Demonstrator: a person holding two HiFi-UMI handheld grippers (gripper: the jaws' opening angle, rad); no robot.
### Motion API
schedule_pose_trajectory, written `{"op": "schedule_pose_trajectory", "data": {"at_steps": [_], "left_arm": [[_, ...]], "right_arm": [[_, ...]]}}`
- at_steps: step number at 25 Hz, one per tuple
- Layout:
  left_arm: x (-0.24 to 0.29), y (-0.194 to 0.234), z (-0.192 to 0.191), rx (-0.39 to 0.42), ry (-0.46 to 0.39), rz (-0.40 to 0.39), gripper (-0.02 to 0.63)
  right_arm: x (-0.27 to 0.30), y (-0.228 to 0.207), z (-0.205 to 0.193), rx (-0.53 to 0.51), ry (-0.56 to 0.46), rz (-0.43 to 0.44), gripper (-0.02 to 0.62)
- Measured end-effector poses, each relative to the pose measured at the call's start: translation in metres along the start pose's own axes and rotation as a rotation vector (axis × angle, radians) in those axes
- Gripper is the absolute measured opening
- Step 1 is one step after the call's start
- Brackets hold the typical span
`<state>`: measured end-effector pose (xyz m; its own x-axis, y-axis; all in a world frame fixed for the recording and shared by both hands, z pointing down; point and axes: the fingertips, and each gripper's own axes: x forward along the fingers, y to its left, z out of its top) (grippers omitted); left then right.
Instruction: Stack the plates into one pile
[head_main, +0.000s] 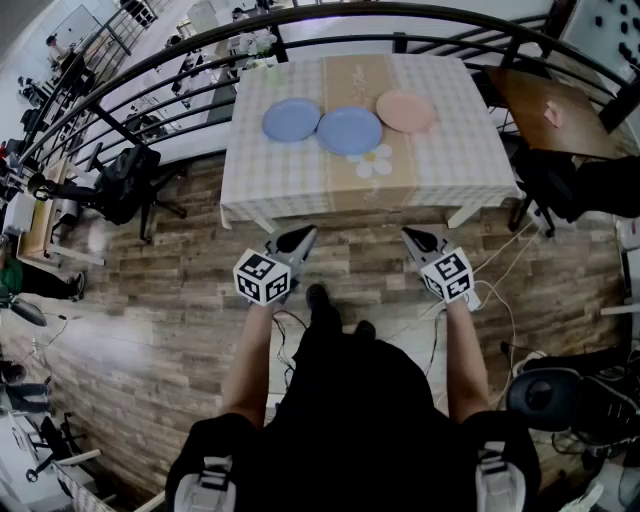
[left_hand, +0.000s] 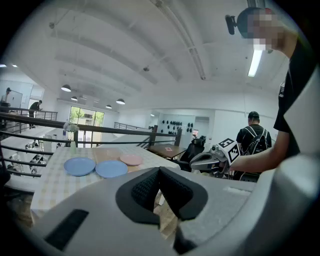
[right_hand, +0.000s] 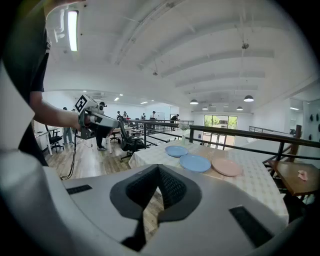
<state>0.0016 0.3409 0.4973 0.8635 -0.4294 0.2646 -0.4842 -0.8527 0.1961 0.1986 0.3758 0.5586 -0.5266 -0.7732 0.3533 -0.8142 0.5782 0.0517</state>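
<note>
Three plates lie in a row on the checked table (head_main: 300, 175): a blue plate (head_main: 291, 120) on the left, a second blue plate (head_main: 349, 130) in the middle, a pink plate (head_main: 405, 111) on the right. Both gripper views show them too, the pink plate (left_hand: 131, 159) (right_hand: 226, 167) farthest right. My left gripper (head_main: 305, 237) and right gripper (head_main: 410, 237) hang over the wooden floor, short of the table's near edge. Both are shut with nothing between the jaws. The left gripper (left_hand: 159, 170) and right gripper (right_hand: 158, 167) each show closed tips.
A black railing (head_main: 150, 75) curves behind and to the left of the table. A brown side table (head_main: 545, 110) and dark chair (head_main: 560, 185) stand at the right. An office chair (head_main: 125, 180) sits at the left. Cables trail on the floor (head_main: 500, 290). Other people stand in the background.
</note>
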Motion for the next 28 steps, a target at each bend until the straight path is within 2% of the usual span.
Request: {"op": "schedule_pose_trajectory", "data": {"at_steps": [8, 21, 28], "left_arm": [[0.005, 0.002, -0.003, 0.003, 0.009, -0.017, 0.002], [0.016, 0.035, 0.004, 0.014, 0.015, -0.022, 0.002], [0.018, 0.066, 0.013, 0.011, 0.015, -0.019, 0.002]], "right_arm": [[0.005, -0.001, -0.002, 0.026, 0.028, -0.008, -0.003], [0.033, -0.016, 0.009, 0.082, -0.007, -0.007, -0.003], [0.054, -0.029, 0.014, 0.277, -0.069, 0.016, -0.002]]}}
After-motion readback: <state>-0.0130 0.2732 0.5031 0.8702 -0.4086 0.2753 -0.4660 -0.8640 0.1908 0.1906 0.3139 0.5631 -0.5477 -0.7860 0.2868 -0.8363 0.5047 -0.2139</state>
